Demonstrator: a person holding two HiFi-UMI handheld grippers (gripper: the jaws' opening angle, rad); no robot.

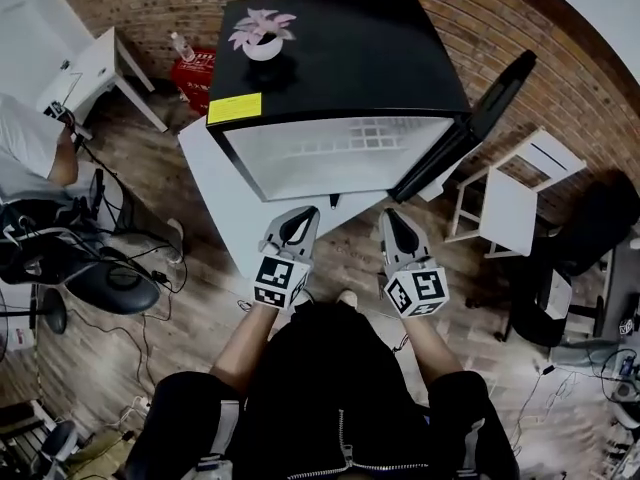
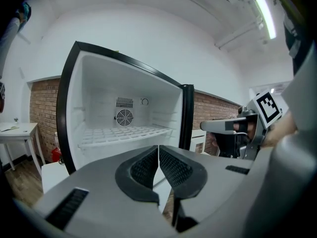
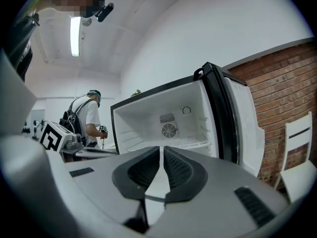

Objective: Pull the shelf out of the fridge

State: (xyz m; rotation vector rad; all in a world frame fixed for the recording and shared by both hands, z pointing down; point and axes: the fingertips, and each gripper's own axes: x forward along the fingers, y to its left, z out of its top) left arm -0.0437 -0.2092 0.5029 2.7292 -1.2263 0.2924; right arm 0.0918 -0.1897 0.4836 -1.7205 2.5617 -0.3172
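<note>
Brick-walled room | open fridge (image 1: 340, 58) holds a wire shelf (image 2: 124, 133) | left gripper (image 1: 305, 212) and right gripper (image 1: 390, 214) jaws closed, holding nothing

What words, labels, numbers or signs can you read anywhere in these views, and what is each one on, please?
No text is readable.
Yellow sticker on the mini fridge's black top: print too small to read.
Bottle by the red crate: label too small to read.
Marker cubes on the left gripper and right gripper: black-and-white square patterns, no words.
</note>
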